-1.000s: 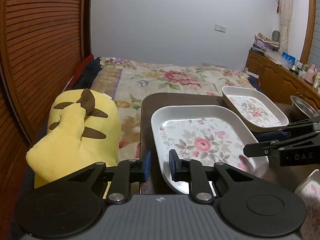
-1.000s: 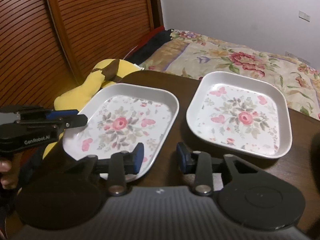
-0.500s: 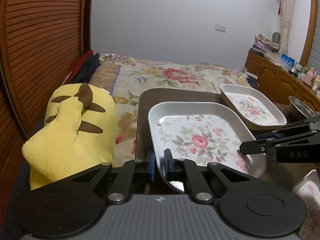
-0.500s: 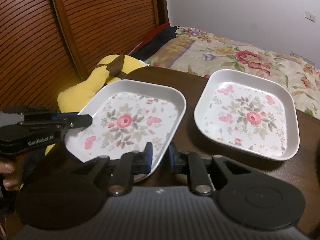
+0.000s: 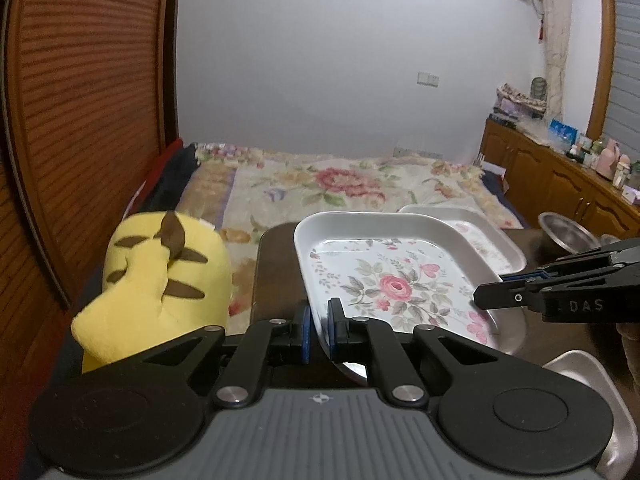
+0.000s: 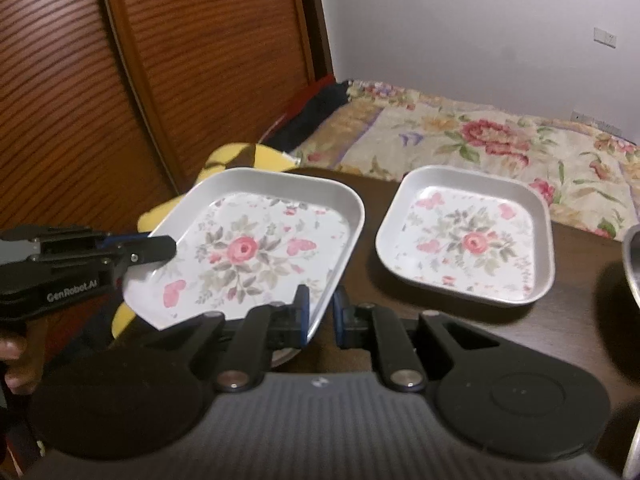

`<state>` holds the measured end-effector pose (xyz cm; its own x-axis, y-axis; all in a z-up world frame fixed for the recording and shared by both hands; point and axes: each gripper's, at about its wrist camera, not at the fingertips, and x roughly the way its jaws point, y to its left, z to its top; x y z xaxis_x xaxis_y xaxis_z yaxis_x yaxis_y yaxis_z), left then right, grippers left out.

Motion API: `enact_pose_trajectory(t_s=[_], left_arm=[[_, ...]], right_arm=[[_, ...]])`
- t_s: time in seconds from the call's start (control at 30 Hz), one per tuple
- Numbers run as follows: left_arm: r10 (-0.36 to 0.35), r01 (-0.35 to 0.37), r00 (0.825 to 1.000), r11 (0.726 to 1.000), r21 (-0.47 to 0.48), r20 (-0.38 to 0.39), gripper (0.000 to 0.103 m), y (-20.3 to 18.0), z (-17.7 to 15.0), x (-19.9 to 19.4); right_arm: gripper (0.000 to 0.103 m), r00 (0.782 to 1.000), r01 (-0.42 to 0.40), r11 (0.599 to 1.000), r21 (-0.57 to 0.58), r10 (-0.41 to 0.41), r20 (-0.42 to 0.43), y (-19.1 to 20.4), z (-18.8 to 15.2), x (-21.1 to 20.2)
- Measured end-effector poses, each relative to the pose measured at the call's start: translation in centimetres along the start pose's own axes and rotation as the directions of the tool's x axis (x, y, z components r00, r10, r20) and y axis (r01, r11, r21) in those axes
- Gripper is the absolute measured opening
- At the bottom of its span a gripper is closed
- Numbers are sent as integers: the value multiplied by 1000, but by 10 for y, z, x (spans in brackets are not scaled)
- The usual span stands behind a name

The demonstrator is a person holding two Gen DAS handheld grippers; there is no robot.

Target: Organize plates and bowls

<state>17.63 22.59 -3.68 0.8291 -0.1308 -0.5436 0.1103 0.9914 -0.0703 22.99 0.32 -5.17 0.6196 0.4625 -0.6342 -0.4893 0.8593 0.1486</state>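
A square white plate with a rose pattern (image 5: 392, 276) (image 6: 248, 248) hangs tilted just above the dark wooden table (image 5: 276, 272). My left gripper (image 5: 318, 328) is shut on the plate's near left rim. It also shows from the side in the right wrist view (image 6: 164, 248). My right gripper (image 6: 320, 316) (image 5: 486, 300) has its jaws closing on the rim at the opposite edge, with the pads against it. A second, matching floral plate (image 6: 468, 240) (image 5: 492, 240) lies flat on the table beyond, to the right.
A yellow plush toy (image 5: 160, 280) leans at the table's left edge. Beyond the table is a bed with a floral cover (image 5: 340, 188). A steel bowl (image 5: 568, 232) stands at the far right. Another white dish (image 5: 592, 372) sits near the front right. A person's hand (image 6: 12, 360) grips the left handle.
Both grippers shut on opposite rims of the near floral plate. The plate then rose off the table and tilted, with both hands moving up.
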Motion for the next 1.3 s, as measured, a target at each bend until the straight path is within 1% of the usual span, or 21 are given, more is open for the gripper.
enact_pose_trajectory(t_s=[0.23, 0.37, 0.6, 0.87, 0.97, 1.3], left_arm=[[-10, 9, 999, 999, 34, 45, 10, -27, 9, -27], [-20, 17, 998, 998, 55, 58, 10, -42, 12, -38], [-34, 28, 996, 996, 82, 82, 10, -64, 13, -55], [-56, 45, 993, 994, 102, 105, 10, -85, 14, -69], [-67, 55, 993, 992, 116, 102, 10, -93, 10, -72], [-97, 87, 993, 987, 134, 73, 11, -109, -7, -77]], right_arm=[[14, 998, 9, 1000, 9, -9, 68, -8, -3, -37], [14, 995, 14, 1000, 14, -15, 95, -15, -7, -55], [14, 991, 19, 999, 28, -22, 131, -26, -20, -86], [14, 985, 25, 999, 33, -30, 169, -37, -29, -111], [14, 983, 30, 999, 39, -36, 182, -41, -33, -120], [14, 982, 49, 998, 44, -56, 178, -47, -53, -132]])
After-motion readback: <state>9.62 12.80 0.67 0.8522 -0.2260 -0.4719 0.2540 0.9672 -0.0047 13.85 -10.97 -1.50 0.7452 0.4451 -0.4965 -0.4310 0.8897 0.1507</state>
